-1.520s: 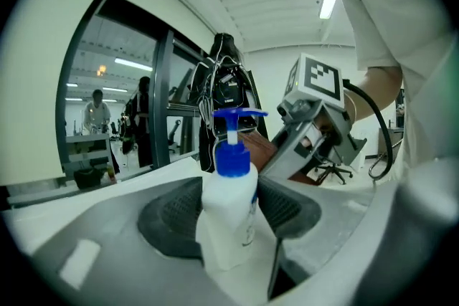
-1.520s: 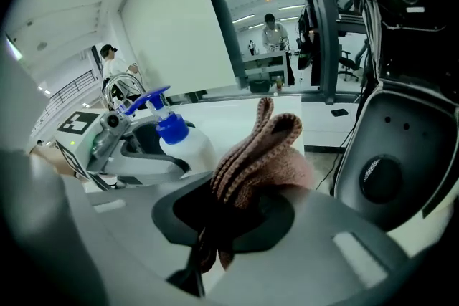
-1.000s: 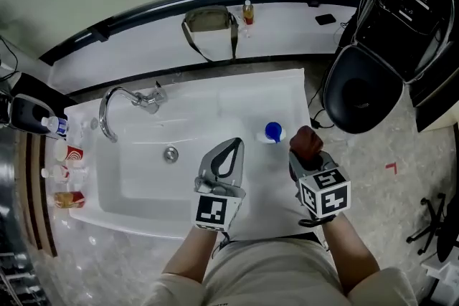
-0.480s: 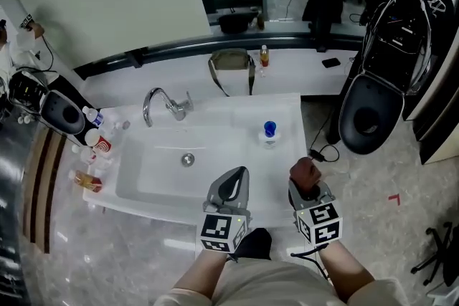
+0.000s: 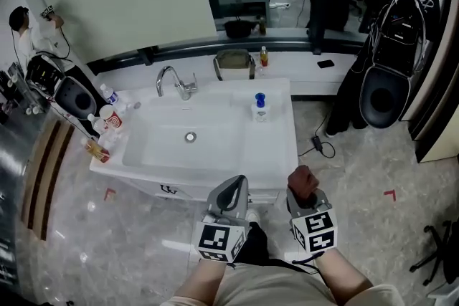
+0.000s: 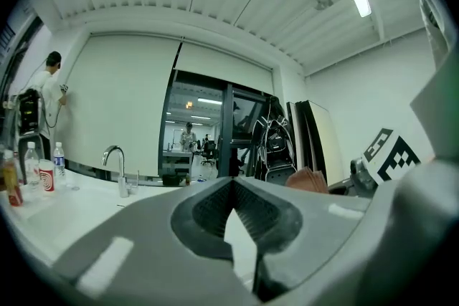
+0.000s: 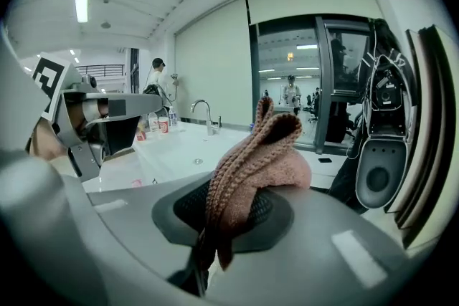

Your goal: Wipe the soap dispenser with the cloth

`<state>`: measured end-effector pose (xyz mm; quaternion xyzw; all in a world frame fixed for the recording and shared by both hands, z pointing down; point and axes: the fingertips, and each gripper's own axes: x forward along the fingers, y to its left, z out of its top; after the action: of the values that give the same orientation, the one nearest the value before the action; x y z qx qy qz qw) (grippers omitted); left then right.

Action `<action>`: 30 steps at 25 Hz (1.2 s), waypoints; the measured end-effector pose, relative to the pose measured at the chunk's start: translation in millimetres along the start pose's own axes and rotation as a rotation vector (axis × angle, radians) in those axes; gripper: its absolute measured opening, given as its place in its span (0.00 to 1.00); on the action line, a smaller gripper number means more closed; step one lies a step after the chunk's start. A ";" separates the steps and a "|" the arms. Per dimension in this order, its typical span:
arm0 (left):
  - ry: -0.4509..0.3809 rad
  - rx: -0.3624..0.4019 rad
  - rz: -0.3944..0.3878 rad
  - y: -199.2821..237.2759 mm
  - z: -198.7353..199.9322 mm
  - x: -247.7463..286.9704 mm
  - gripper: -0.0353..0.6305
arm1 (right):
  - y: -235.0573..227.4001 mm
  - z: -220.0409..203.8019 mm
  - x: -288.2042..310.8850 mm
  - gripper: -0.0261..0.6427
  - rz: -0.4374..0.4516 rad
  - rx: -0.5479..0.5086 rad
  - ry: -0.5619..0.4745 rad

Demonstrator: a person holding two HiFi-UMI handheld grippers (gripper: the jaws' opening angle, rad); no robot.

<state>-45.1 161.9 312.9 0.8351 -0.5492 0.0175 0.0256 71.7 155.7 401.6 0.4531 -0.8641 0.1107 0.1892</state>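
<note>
one cloth (image 5: 303, 179) sits clamped in the right gripper (image 5: 302, 191); left gripper (image 5: 234, 184) clenched empty; dispenser (image 5: 259, 107) on the sink's (image 5: 278, 154) far rim.

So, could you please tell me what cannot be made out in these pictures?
- Soap dispenser, head view: too small to read its label or judge any dirt on it.
- Cloth, right gripper view: its lower end disappears inside the right gripper, so its full size is hidden.
- Bottles beside the sink, head view: too small to tell their contents.
</note>
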 end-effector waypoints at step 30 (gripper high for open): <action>-0.050 0.026 -0.018 -27.3 15.6 -131.0 0.05 | 71.2 -16.5 -100.2 0.15 -0.015 -0.015 -0.077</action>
<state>-71.8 291.9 289.1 0.8403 -0.5420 0.0035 0.0009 68.7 276.2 372.3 0.4620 -0.8682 0.0851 0.1599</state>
